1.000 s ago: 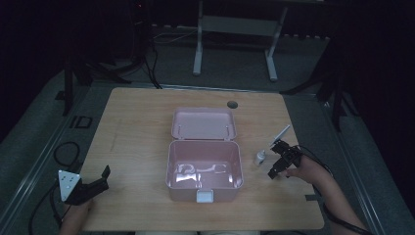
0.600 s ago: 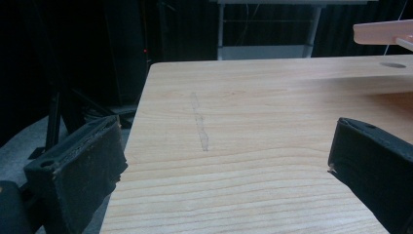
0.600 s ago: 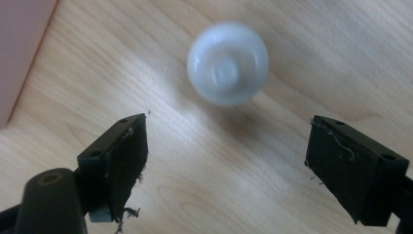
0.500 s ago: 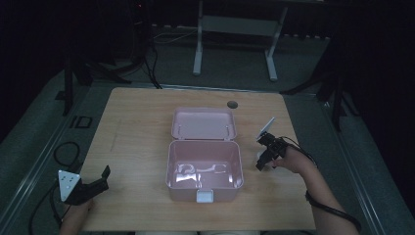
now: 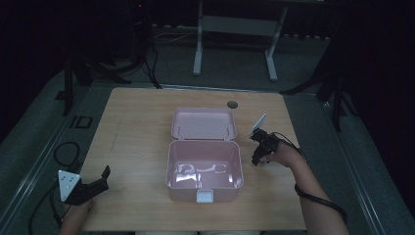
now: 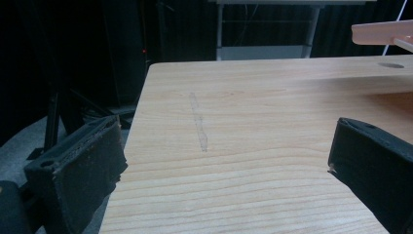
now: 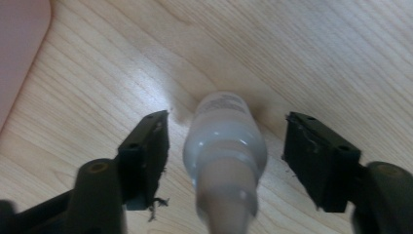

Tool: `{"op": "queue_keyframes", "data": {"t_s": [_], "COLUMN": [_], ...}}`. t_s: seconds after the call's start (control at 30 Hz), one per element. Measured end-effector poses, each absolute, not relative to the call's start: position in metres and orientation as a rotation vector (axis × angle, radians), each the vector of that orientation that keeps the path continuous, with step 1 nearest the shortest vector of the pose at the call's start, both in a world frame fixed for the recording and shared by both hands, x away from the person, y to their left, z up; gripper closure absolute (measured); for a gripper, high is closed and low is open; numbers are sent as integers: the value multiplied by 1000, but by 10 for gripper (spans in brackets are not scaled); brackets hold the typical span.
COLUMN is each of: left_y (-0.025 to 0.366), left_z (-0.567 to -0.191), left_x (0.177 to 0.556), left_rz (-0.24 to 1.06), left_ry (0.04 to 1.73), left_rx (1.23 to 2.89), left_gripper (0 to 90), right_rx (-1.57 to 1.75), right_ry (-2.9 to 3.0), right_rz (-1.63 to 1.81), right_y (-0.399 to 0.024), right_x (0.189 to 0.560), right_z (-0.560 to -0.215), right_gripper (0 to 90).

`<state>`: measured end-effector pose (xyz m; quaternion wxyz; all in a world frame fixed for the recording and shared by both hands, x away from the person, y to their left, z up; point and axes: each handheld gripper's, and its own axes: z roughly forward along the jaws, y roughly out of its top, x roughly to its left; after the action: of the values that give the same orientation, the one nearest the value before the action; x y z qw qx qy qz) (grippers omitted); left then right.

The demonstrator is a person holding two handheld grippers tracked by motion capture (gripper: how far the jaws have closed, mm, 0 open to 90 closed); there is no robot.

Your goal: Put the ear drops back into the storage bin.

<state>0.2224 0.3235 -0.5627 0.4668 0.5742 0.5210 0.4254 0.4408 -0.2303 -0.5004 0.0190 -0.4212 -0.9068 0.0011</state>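
— Right gripper view first: what is sitting between the jaws?

— A small whitish bottle (image 7: pixel 225 146) is standing on the wooden table (image 7: pixel 341 58), cap end pointing up toward the camera. The right gripper (image 7: pixel 226 151) is reaching down around it, one black pad on each side. The jaws have just been closing, but a gap is showing on both sides of the bottle, so the pads are not yet pressing on it.

— And where is that happening, seen from the high view?

— The right gripper (image 5: pixel 260 155) is hovering just beside the right wall of the open pink box (image 5: pixel 204 164), with the person's right hand (image 5: pixel 286 155) behind it. The bottle itself is too small and dark to make out there. The box lid (image 5: pixel 203 123) is lying folded back, away from the person.

— What is the left gripper doing?

— It is resting near the table's front left corner (image 5: pixel 90 185), well apart from the box and from the other gripper. In the left gripper view its two pads (image 6: pixel 83 165) are standing wide apart with nothing but bare wood (image 6: pixel 234 146) between them. A pink edge of the box (image 6: pixel 382 33) is showing far off, ahead and to that gripper's right.

— Anything inside the box?

— Something pale and glossy is glinting on its floor (image 5: pixel 203 170); I cannot tell what it is.
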Motion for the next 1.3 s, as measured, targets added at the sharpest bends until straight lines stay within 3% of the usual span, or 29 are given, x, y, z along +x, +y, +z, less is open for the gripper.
{"op": "queue_keyframes", "data": {"t_s": [0.07,0.37,1.3], "left_y": [323,323,323], "left_z": [-563,-563,-563], "left_x": [222,223,223], "left_rz": [1044,1046,1048], "left_ry": [1277,1277,1281], "left_rx": [1410,1411,1416], "left_gripper": [3,3,3], "right_rx": [-1295,-1287,-709], "right_ry": [-2816,-2822,-3037], "right_rz": [14,50,84], "right_y": [-228,-228,-237], "right_x": [441,443,400], "right_z": [-501,-503,-494], "right_gripper": [419,585,595]}}
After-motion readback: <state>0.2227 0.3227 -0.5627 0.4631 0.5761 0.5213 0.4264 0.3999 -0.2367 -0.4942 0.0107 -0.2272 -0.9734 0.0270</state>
